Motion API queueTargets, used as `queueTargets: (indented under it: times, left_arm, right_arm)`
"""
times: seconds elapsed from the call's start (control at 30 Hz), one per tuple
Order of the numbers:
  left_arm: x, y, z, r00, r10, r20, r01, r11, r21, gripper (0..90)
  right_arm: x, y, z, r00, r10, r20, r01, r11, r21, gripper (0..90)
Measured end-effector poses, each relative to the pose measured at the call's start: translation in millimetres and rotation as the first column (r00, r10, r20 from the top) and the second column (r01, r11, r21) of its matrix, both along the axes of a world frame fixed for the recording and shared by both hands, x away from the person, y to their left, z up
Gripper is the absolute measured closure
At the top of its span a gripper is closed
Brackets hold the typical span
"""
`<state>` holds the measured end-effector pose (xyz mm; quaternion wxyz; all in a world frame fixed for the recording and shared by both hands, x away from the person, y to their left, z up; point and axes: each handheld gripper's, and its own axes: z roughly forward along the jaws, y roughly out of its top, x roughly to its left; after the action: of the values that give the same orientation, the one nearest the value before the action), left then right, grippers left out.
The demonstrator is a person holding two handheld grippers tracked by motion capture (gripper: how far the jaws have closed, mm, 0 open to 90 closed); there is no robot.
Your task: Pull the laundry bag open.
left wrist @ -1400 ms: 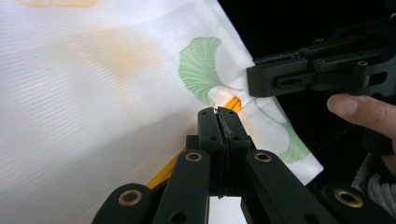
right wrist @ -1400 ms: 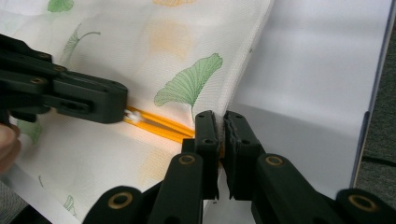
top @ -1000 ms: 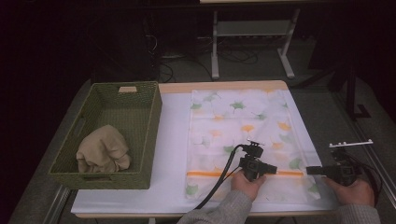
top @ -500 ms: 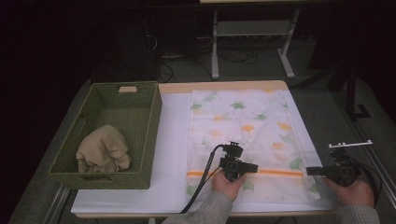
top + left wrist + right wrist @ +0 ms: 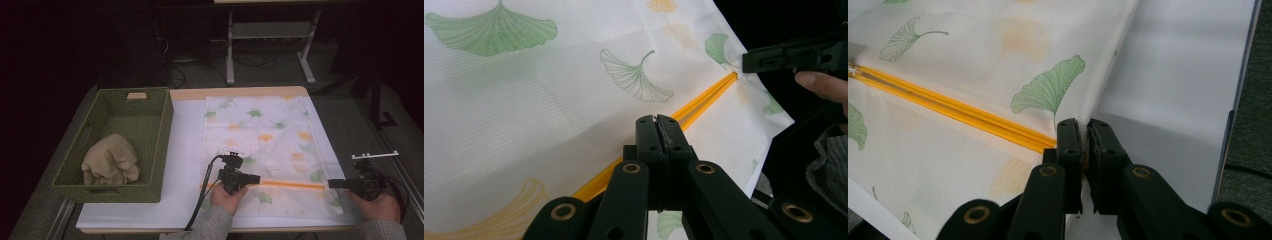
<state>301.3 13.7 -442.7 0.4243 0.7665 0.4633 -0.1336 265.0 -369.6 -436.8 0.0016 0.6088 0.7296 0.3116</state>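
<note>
The left gripper (image 5: 256, 178) has slid leftward along the orange zipper (image 5: 295, 185).

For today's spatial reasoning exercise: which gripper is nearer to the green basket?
Left. The left gripper is over the leaf-print bag's orange zipper, closer to the green basket. The right gripper sits at the zipper's far end, farther away.

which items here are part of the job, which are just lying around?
In play:
- mesh laundry bag
- its orange zipper
- left gripper, shut at the zipper
- right gripper, shut on the bag's edge

Just there:
- green basket
- beige cloth inside it
</note>
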Motion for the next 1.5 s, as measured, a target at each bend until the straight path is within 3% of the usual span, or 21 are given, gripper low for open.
queueTargets:
  times: [0.53,0.9,1.5]
  left_arm:
    - [-1.1,28.7,2.2,0.9996,0.029,0.006,-0.029,0.9995,0.016,89.6]
    - [0.1,59.8,5.9,0.9966,0.081,0.015,-0.082,0.9963,0.027,89.6]
    - [-8.0,109.6,11.6,0.9837,0.174,0.046,-0.177,0.9813,0.077,89.7]
  right_arm:
    - [-1.9,-2.6,0.5,0.9999,-0.008,0.011,0.008,1.0,-0.007,83.9]
    - [-4.3,-6.2,2.1,0.9995,-0.026,0.017,0.026,0.999,-0.031,84.1]
    - [-5.0,-17.8,3.2,0.9977,-0.061,0.03,0.063,0.995,-0.083,84.2]
